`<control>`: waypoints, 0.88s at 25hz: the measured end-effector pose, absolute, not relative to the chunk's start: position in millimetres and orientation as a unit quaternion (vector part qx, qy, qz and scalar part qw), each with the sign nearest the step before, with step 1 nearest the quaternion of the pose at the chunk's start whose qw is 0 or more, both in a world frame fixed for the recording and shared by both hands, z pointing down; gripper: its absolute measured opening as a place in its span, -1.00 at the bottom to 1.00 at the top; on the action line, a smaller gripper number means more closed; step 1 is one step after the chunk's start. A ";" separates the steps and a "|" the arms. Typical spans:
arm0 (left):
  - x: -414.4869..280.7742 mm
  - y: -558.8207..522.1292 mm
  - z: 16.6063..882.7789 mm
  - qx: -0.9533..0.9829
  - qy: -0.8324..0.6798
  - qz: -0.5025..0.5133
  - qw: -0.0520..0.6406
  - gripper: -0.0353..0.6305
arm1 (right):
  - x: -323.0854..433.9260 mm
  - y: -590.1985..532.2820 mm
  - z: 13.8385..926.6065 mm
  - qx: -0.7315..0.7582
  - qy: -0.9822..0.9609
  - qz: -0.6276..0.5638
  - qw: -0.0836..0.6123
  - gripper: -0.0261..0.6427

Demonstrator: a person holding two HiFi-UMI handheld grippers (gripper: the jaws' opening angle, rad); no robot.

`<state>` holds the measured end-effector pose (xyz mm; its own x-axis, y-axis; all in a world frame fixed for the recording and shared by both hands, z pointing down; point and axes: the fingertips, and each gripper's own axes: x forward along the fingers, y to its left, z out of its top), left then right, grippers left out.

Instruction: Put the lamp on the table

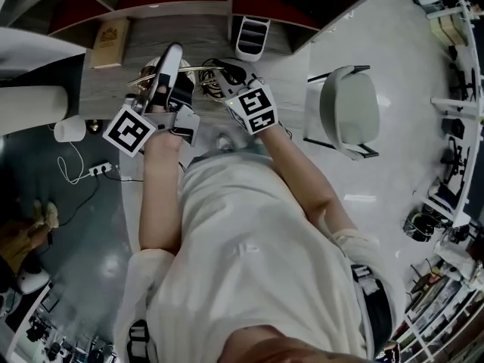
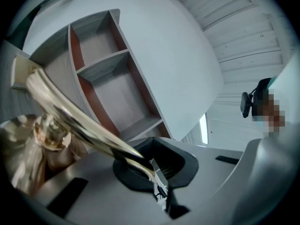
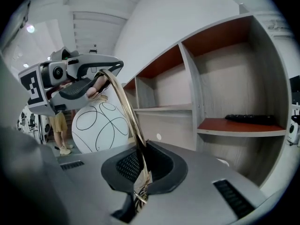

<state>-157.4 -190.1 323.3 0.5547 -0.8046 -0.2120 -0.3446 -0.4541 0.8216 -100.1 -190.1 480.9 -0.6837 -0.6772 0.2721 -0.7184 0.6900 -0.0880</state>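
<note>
Shelf unit (image 3: 225, 78) fills the bkgd. Lamp (image 3: 101, 125) w/ white globe is carried in front of it, betw. both grippers. L gripper (image 2: 157, 182) is clamped on its gold stem (image 2: 75, 116); R gripper (image 3: 140, 182) is clamped on the stem too.

the lamp (image 2: 79, 121) has a polished, brass-coloured metal arm, glossy and mirror-smooth. the left gripper (image 2: 159, 187) and right gripper (image 3: 139, 191) are matt grey plastic with dark, mesh-textured pads (image 3: 124, 165). a white globe (image 3: 98, 125) looks smooth and matt. the shelf unit (image 3: 225, 74) shows pale, matt wood grain. the far-right floor (image 1: 401, 74) is glossy.
</note>
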 end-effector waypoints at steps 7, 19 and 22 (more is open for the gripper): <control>-154.2 -209.4 341.6 0.777 -0.396 -0.301 0.387 -0.85 | -101.7 -209.1 501.6 0.344 -0.924 0.111 0.127 -0.84; -144.7 -226.4 363.5 0.759 -0.423 -0.295 0.397 -0.85 | -94.7 -225.3 523.6 0.317 -0.930 0.126 0.140 -0.84; -140.0 -229.0 363.9 0.760 -0.425 -0.290 0.396 -0.85 | -91.5 -227.3 524.6 0.319 -0.928 0.131 0.141 -0.84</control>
<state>-140.0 -229.0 363.9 0.4698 -0.8766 -0.1045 -0.4162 -0.3243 0.8494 -91.5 -227.3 524.6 -0.7568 -0.5546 0.3459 -0.6286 0.7627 -0.1524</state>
